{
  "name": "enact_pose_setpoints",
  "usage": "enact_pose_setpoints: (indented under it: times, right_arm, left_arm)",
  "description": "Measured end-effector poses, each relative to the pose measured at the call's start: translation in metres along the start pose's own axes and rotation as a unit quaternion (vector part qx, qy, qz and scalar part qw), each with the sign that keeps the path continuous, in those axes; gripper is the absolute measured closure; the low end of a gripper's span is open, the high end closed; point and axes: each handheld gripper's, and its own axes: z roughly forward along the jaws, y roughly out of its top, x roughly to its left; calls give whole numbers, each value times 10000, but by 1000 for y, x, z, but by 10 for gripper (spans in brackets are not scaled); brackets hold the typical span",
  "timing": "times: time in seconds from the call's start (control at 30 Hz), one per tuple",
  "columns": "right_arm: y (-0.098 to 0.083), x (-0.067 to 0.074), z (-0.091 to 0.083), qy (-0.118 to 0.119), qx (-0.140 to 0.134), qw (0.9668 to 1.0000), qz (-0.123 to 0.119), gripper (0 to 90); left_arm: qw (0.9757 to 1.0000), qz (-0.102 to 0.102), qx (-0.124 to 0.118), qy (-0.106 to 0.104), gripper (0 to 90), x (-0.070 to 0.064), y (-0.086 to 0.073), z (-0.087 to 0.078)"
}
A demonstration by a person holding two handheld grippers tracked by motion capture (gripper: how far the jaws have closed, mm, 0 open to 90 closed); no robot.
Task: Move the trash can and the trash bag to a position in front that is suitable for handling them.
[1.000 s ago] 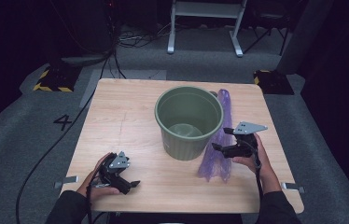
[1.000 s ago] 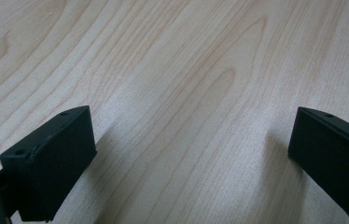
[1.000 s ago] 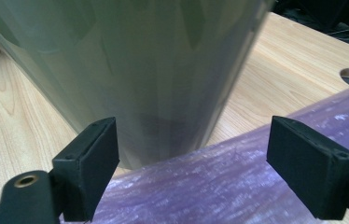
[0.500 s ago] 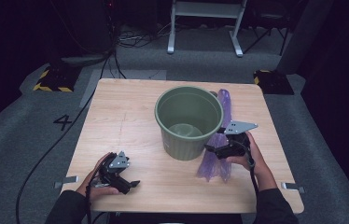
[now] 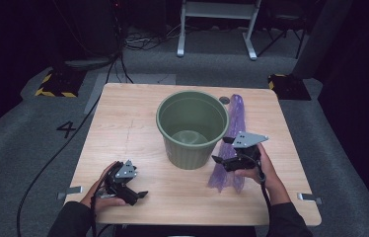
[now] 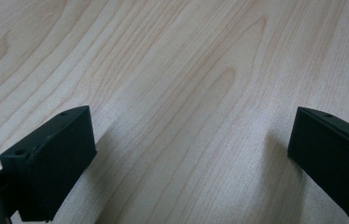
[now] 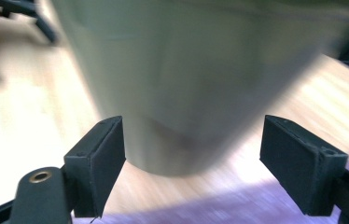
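Since a second ago the right gripper (image 5: 220, 161) has slid from the far side of the crumpled translucent purple plastic bag (image 5: 232, 143) to a spot above it, closer to the ribbed green plastic bucket (image 5: 193, 127). Its jaws have just been closing a little, yet they stand well apart with nothing pressed between them. In the right gripper view the bucket's lower wall (image 7: 196, 93) fills the gap ahead of the jaws, blurred, and the purple bag (image 7: 200, 210) lies just beneath them. The left gripper (image 5: 135, 196) has stayed put, low over the pale wooden table (image 5: 123, 128) on the other side of the bucket, its jaws wide apart over bare wood grain (image 6: 186, 116).
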Motion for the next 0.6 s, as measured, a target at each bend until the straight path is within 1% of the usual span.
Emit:
enact_pose_setpoints:
  times: [0.07, 0.1, 0.13, 0.2, 0.23, 0.27, 0.3, 0.37, 0.4, 0.43, 0.53, 0.6]
  right_arm:
    - [-9, -7, -8, -425, 101, 9990, 57, 268]
    - [-15, -11, -12, -660, 178, 9976, 89, 281]
    - [-22, -17, -17, -837, 259, 9960, 178, 281]
    - [-37, -28, -29, -1119, 331, 9925, 372, 303]
    - [-45, -34, -34, -1195, 359, 9908, 526, 304]
    - [-54, -40, -38, -1207, 382, 9892, 741, 307]
    - [-62, -45, -40, -1163, 395, 9882, 918, 316]
    - [-76, -52, -41, -1032, 451, 9864, 1199, 340]
    - [-76, -52, -41, -1032, 451, 9864, 1199, 340]
    - [-84, -54, -39, -888, 456, 9862, 1324, 378]
    - [-90, -54, -34, -615, 332, 9860, 1512, 491]
    - [-91, -52, -27, -521, 402, 9867, 1488, 515]
  left_arm:
    - [10000, -1, -1, 1, 4, 0, 0, 0]
    - [10000, -1, -1, 1, 5, 0, 0, 0]
    - [10000, -8, 5, 1, 4, 0, 0, 0]
    - [10000, -2, -1, 2, 4, 0, 0, 0]
    - [10000, -2, -1, 2, 4, 0, 0, 0]
    - [10000, -3, -1, 1, 4, 0, 0, 0]
    - [10000, -3, -1, 3, 4, 0, 0, 0]
    - [10000, -3, -3, 3, 5, 0, 0, 0]
    - [10000, -3, -1, 3, 5, 0, 0, 0]
    - [10000, -1, -8, 2, 5, 0, 0, 0]
    - [10000, -2, -8, -5, 7, 1, 0, 0]
    - [10000, -3, -8, -3, 8, 1, 0, 0]
